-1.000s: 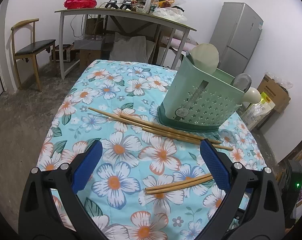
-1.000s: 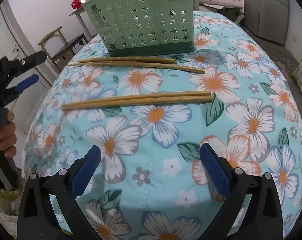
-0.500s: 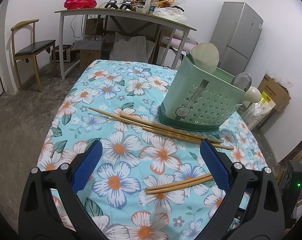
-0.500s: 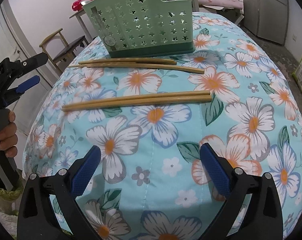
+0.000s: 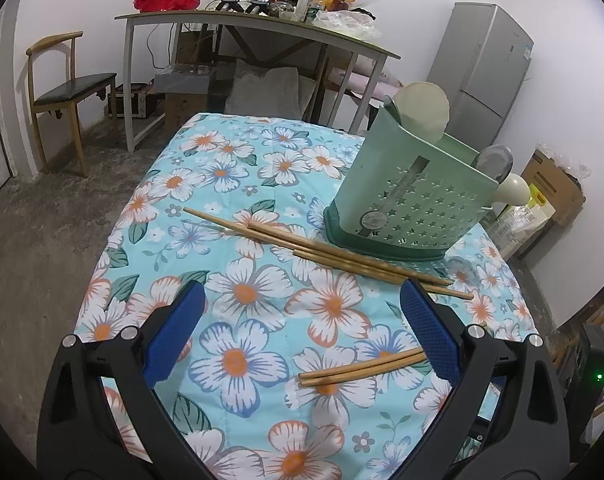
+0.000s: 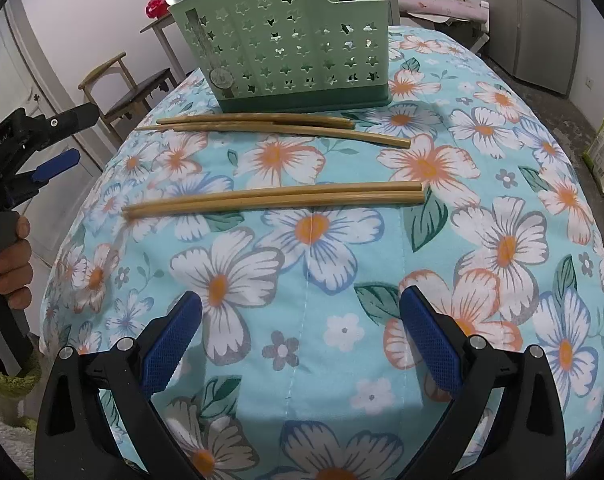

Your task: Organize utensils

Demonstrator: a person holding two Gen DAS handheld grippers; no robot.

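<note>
A green utensil holder [image 5: 414, 200] [image 6: 285, 44] with star cutouts stands on the flowered tablecloth, with spoons and a pale flat utensil [image 5: 422, 110] in it. Several wooden chopsticks [image 5: 322, 250] [image 6: 277, 124] lie right in front of its base. A closer pair of chopsticks [image 6: 277, 198] [image 5: 362, 366] lies side by side. My left gripper [image 5: 297, 328] is open above the cloth, the pair's end by its right finger. My right gripper [image 6: 302, 332] is open, short of the closer pair. A hand [image 6: 11, 260] holds the left gripper at the right wrist view's left edge.
The floral cloth [image 5: 237, 312] covers the table and drops off at its edges. Behind stand a cluttered desk [image 5: 253, 28], a wooden chair [image 5: 67, 84], a grey fridge [image 5: 490, 68] and cardboard boxes [image 5: 554, 184].
The right gripper has eased forward and lower toward the closer chopstick pair. The left gripper has barely moved.
</note>
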